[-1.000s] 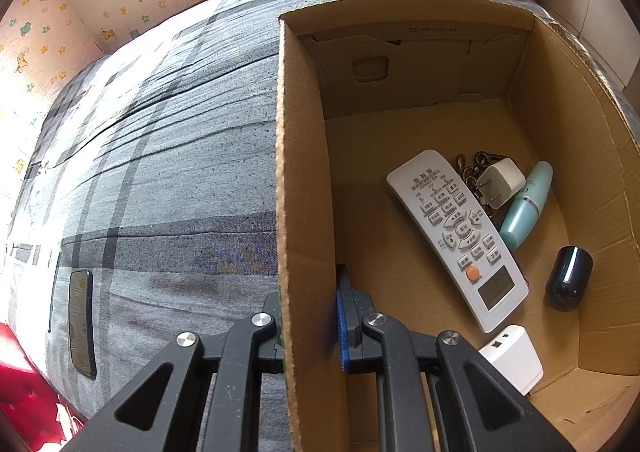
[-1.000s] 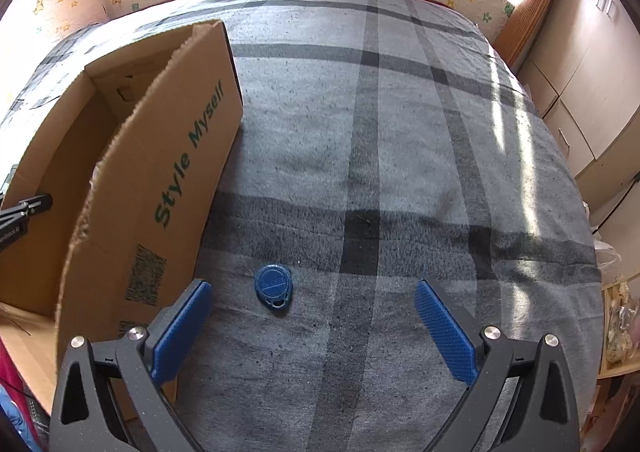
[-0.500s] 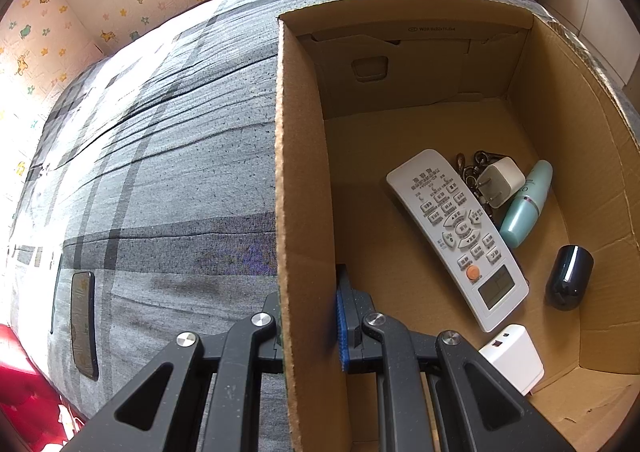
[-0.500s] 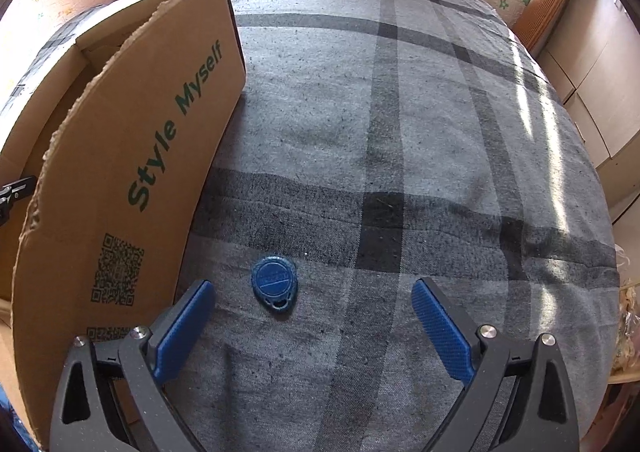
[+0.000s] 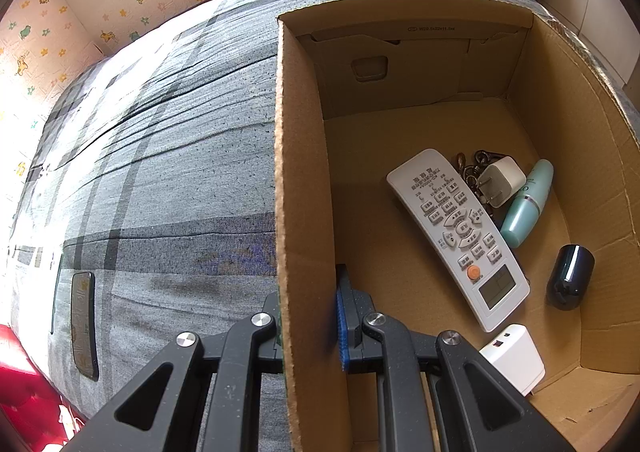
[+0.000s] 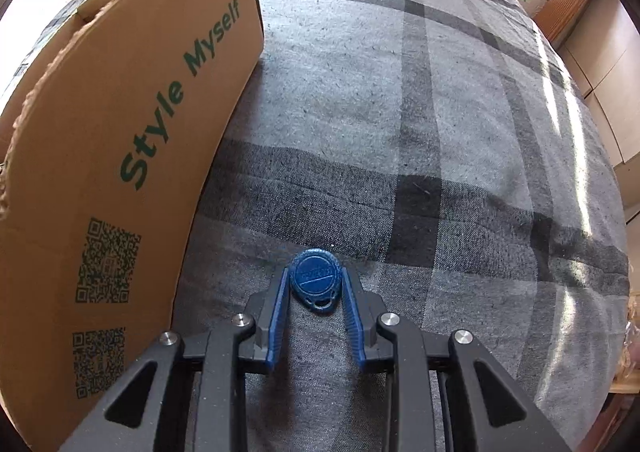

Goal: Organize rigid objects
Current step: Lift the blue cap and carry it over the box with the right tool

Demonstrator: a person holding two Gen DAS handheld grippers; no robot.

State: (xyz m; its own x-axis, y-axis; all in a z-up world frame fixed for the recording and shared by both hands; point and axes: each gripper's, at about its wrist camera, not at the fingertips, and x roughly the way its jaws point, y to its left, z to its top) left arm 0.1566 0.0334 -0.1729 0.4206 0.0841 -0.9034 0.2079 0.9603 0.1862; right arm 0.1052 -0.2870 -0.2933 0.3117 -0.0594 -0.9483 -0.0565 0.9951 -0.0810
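Already the remote (image 5: 460,240), plug (image 5: 500,181), tube (image 5: 527,203) and charger (image 5: 514,358) lie in the box (image 5: 304,212), whose wall my left gripper (image 5: 310,326) clamps, while my right gripper (image 6: 316,284), jaws just closing, pinches the blue tag (image 6: 316,279) at lower centre on the blanket (image 6: 440,132), left to box.

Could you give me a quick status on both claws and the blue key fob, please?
Left claw clamped on box wall. Right claw just closed around blue key fob, fob on bedspread. Nothing in the way.
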